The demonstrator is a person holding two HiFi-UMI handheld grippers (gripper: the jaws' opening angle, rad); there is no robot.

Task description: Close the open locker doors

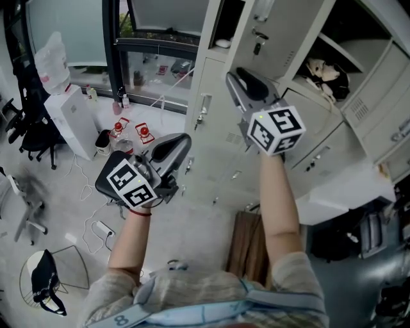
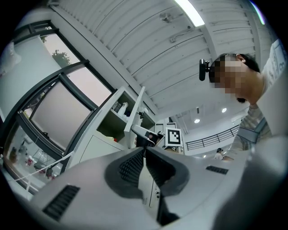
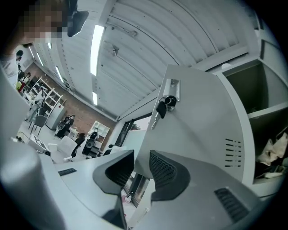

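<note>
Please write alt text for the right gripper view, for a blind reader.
The jaws of the right gripper stand apart at the edge of an open locker door, with a key in its lock. Beside it, an open compartment holds a pale object.

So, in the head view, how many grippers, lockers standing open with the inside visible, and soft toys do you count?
Grey handheld two-jaw grippers: 2 (left gripper, right gripper)
Pale grey metal lockers open with inside visible: 2 (left locker, right locker)
Cream soft toy: 1
Total: 5
</note>
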